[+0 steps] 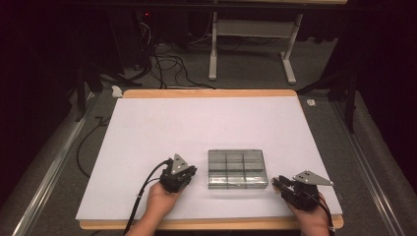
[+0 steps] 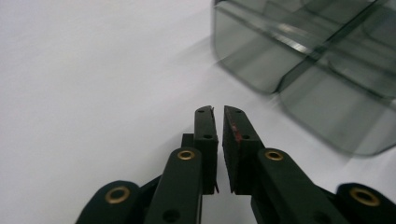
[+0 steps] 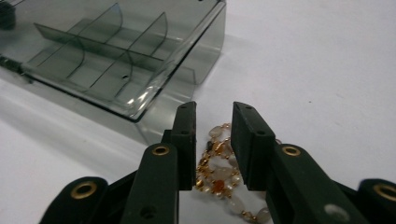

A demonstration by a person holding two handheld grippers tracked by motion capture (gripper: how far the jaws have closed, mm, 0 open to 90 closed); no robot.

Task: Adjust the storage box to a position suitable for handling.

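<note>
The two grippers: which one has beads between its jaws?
The right gripper, beside the box's right end, has a beaded string between its jaws. The left gripper has nothing between its nearly closed jaws.

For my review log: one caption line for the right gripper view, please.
Right gripper, jaws apart, straddles a beaded bracelet lying on the white table beside a smoky clear divided box.

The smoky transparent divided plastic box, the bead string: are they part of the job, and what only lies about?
Job: smoky transparent divided plastic box; gold and white bead string; left gripper; right gripper.
Lying about: black floor cables; white frame legs.
</note>
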